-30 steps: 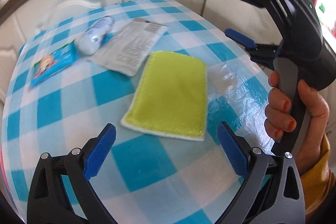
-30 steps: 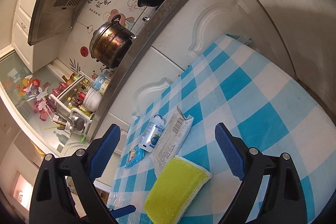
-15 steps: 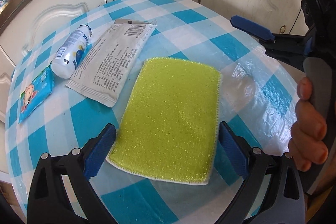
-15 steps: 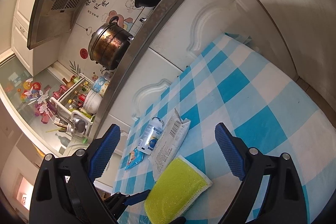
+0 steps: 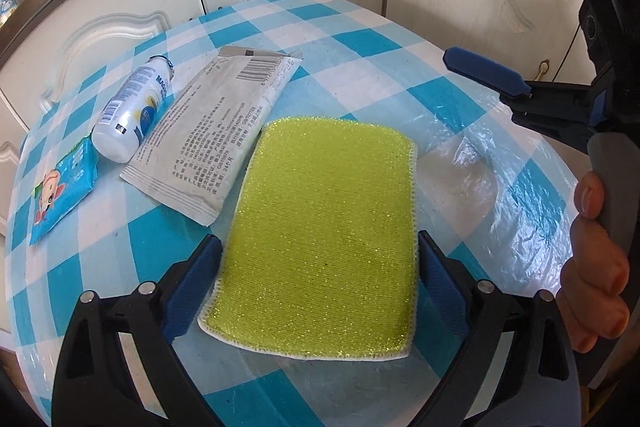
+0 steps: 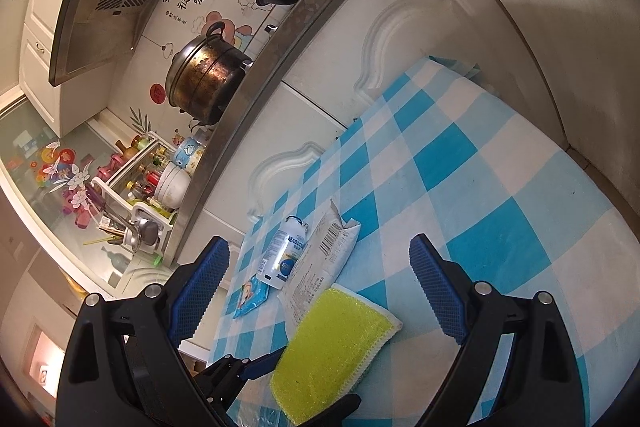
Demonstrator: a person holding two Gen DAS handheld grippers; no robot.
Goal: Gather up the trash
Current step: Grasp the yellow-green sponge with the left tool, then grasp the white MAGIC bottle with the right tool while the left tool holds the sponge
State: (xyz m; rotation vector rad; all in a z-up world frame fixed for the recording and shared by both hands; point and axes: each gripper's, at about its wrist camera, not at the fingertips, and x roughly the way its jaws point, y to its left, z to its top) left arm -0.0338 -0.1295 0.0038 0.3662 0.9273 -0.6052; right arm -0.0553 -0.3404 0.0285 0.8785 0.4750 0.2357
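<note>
On the checked surface (image 5: 132,247), left to right: blue wipes packet (image 5: 64,187), white bottle (image 5: 134,111) lying on its side, flat white pouch (image 5: 216,131), yellow-green sponge (image 5: 328,239), clear plastic film (image 5: 496,187). Left tool (image 5: 318,287) straddling the sponge's near end, jaws just closing in, pads at its edges, not visibly pressing. Right tool (image 6: 320,291) spread wide above the surface, grasping nothing.

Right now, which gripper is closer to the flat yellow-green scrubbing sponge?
Left. The left gripper has been closing, its fingers flanking the yellow-green scrubbing sponge. The right gripper hangs open, apart from it.
</note>
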